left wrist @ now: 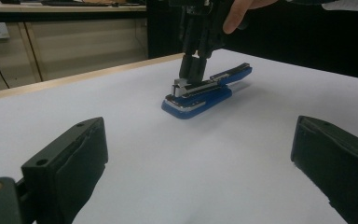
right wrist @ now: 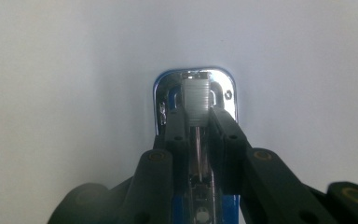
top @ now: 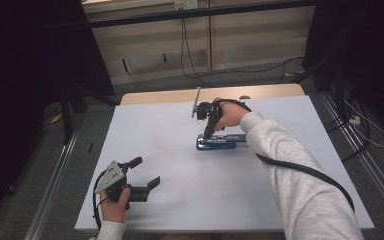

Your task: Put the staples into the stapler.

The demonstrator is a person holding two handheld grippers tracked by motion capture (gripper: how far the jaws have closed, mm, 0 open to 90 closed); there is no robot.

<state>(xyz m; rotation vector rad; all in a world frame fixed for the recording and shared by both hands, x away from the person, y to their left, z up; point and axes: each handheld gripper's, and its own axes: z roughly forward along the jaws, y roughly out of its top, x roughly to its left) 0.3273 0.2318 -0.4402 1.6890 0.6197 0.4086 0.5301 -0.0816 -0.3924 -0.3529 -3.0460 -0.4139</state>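
Note:
A blue stapler [top: 226, 143] with a chrome top lies on the white table [top: 180, 210], right of centre and toward the back. My right gripper [top: 208, 134] points down onto its front end. In the right gripper view its jaws clamp the silver staple channel of the stapler [right wrist: 196, 84] from both sides, so the right gripper [right wrist: 198, 119] is shut on it. The left gripper view shows the stapler [left wrist: 200, 98] with the right gripper [left wrist: 192, 74] standing on it. My left gripper [top: 146, 171] rests near the table's front left, jaws wide open and with nothing between them [left wrist: 200, 140].
The table's wooden back edge [top: 180, 95] shows beyond the white sheet. A black cable [top: 305, 172] runs along the right sleeve. Metal rails [top: 55, 180] lie on the floor beside the table, and wall cables [top: 185, 45] hang behind it.

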